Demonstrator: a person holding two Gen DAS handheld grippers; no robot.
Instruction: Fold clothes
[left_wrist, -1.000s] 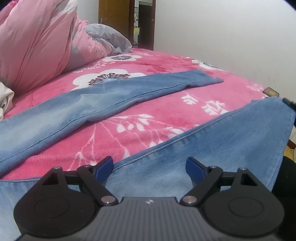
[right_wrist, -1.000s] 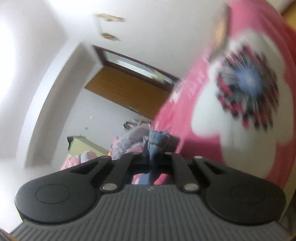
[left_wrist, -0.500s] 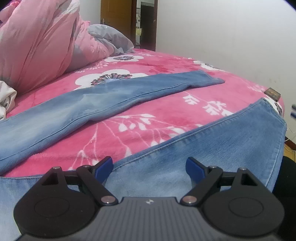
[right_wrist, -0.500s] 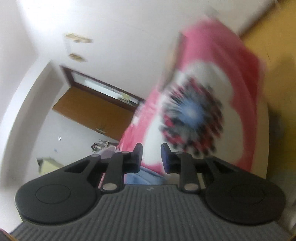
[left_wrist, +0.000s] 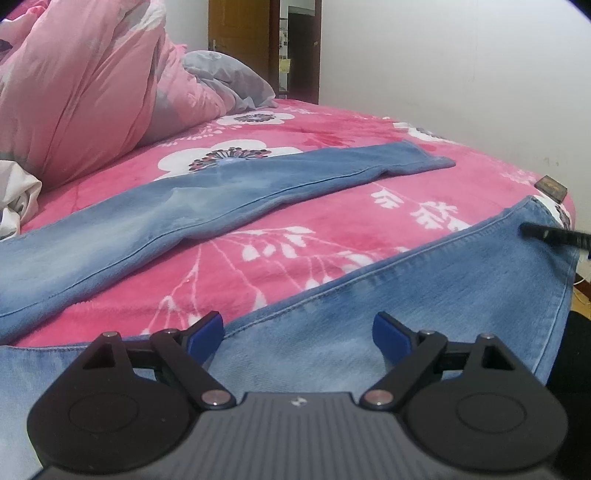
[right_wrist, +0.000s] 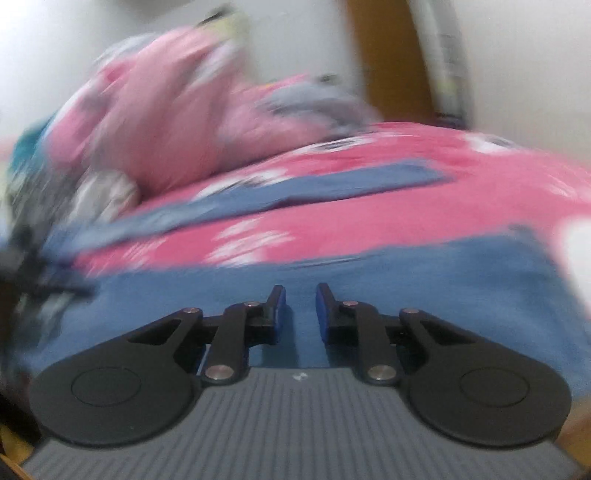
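Jeans (left_wrist: 229, 206) — dark tag (left_wrist: 552, 187), unreadable

Left tongs (left_wrist: 297, 332) wide apart; right tongs (right_wrist: 300, 310) narrowly parted, just closing, empty.

I see a bed (left_wrist: 332, 236) with a pink flower-print blanket | behind it a heap of pink and grey quilt (left_wrist: 92, 92) | on my right a plain white wall (left_wrist: 461, 74) | far back a brown wooden door (left_wrist: 240, 48) beside a dark doorway (left_wrist: 303, 51) | light is soft, indoor
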